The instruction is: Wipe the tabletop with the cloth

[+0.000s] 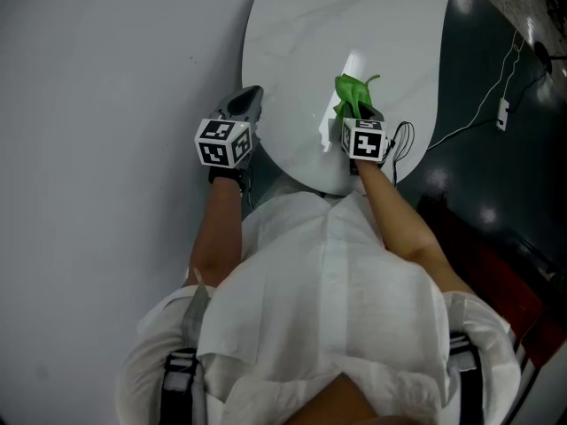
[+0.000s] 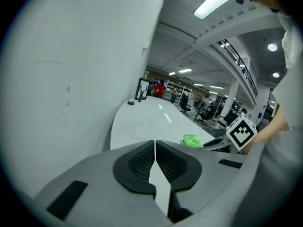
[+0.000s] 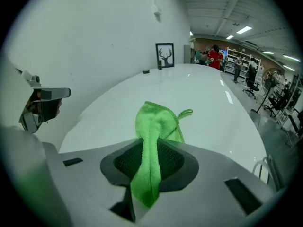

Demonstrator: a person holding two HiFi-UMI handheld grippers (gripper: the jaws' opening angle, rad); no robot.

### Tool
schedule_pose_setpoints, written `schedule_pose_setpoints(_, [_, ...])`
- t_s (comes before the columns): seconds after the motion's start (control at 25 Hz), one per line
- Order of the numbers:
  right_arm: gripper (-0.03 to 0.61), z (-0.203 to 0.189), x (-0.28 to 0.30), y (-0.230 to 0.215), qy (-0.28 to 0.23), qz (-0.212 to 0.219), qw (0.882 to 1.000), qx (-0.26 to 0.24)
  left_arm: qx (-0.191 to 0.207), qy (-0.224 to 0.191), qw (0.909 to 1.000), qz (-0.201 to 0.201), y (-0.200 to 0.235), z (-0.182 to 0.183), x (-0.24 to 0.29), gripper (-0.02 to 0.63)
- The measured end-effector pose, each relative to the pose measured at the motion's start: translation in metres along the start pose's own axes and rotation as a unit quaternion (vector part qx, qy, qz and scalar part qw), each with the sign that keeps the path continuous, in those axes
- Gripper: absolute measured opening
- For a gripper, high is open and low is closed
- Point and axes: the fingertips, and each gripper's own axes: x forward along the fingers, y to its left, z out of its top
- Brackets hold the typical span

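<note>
White shirt [image 1: 328, 308] fills the bottom of the head view, with both forearms reaching forward from it. Left forearm [image 1: 217, 237] is bare and goes straight ahead, wrist at the marker cube [image 1: 224, 142]. Right forearm [image 1: 403, 224] angles in toward the table [image 1: 354, 25].

Left gripper [image 1: 246, 103] is level and points forward along the table's near-left edge, beside the grey wall [image 2: 71, 79]. In the left gripper view its jaws are closed: the pads [image 2: 137, 162] meet at the tips, with only a thin wedge of light between them lower down. Nothing is held. It is off to the side of the tabletop, not over the middle.

Right gripper [image 1: 361, 113] is over the near edge of the table and points away from the person. Its jaws are clamped on the cloth [image 3: 154, 126]. The green cloth is pinched in a narrow fold between the pads. One bunched end sticks out past the tips with a small loop at its right. The other end hangs back below the jaws. In the head view the cloth [image 1: 353, 94] stands up ahead of the right cube [image 1: 366, 140], above the white top. Cannot tell if it touches the surface.

The two grippers are well apart, side by side. The left gripper view shows the cloth [image 2: 191, 140] to its right. A framed picture [image 3: 164, 55] stands at the table's far end against the wall.
</note>
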Motion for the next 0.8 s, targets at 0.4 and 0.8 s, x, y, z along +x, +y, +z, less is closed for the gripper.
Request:
schedule_pose_setpoints(0.4, [0.08, 0.015, 0.026, 0.117, 0.011, 0.082, 0.992, -0.097, -0.007, -0.007, 0.9997, 0.02, 0.018, -0.017, -0.029, 0.02])
schedule_pose_setpoints(0.8, [0.08, 0.0, 0.018, 0.204, 0.023, 0.197, 0.955, -0.22, -0.01, 0.008, 0.9991, 0.04, 0.014, -0.034, -0.05, 0.02])
